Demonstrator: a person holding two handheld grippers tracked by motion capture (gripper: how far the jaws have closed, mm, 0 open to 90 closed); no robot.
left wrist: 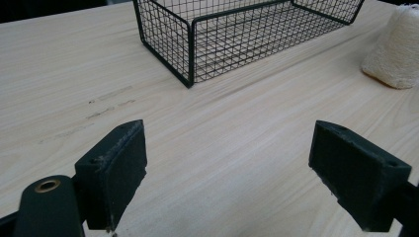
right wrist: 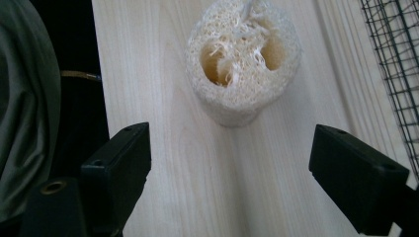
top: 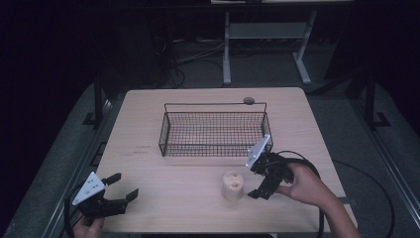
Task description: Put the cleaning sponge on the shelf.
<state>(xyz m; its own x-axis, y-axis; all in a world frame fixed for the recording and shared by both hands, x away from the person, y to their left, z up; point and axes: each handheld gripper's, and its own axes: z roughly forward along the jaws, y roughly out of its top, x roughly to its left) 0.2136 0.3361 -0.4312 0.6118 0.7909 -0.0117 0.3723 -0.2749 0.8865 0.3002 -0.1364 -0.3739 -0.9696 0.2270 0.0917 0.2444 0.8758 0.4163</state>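
The loofah (top: 233, 185) stands upright on the desk (top: 148, 163), near the front edge, just in front of the wire basket (top: 214, 130) and apart from it. Two holes show in its top face.

The right hand-held gripper (top: 257, 182) sits just beside the loofah on its right, pointed toward it. Its jaws are spread wide with nothing between them. In the right gripper view the loofah (right wrist: 243, 59) lies ahead of the jaws, not touching them, with the basket (right wrist: 395, 64) at the right edge.

The left hand-held gripper (top: 124, 186) is at the front left corner of the desk, well apart from the loofah. Its jaws are likewise spread and empty.
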